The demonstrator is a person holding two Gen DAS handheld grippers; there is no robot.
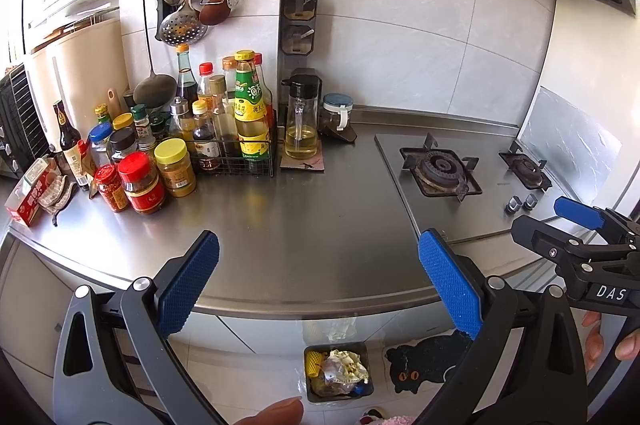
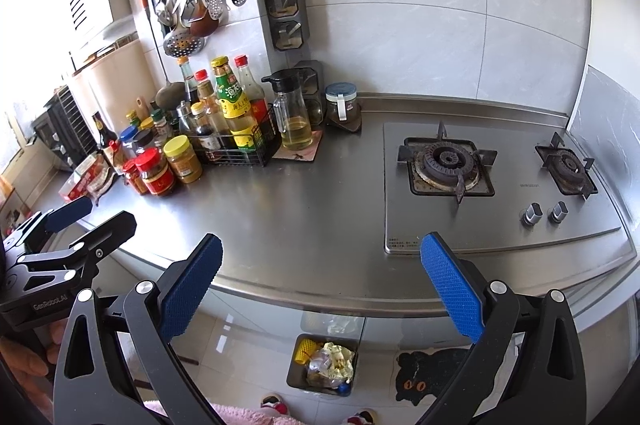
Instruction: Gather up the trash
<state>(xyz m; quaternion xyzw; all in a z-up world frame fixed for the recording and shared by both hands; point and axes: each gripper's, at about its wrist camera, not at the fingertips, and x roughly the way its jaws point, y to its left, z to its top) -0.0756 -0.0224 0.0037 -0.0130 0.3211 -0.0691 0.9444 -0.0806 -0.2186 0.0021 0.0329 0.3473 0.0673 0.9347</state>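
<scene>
A small dark trash bin [image 1: 338,371] stands on the floor below the counter edge. It holds crumpled yellow paper, foil and a yellow mesh piece, and it also shows in the right wrist view as the bin [image 2: 324,365]. My left gripper [image 1: 320,285] hangs open above the counter's front edge with nothing between its blue pads. My right gripper [image 2: 320,285] is open and empty too, over the same edge. Each gripper shows in the other's view: the right gripper [image 1: 560,225] at the right edge, the left gripper [image 2: 88,221] at the left edge.
The steel counter [image 1: 304,221] carries a crowd of sauce bottles and jars [image 1: 160,153] at the back left, a red carton [image 1: 28,197] with a crumpled wrapper beside it, and an oil jug [image 1: 302,129]. A gas hob [image 2: 480,177] sits on the right. A black cat mat [image 2: 432,373] lies on the floor.
</scene>
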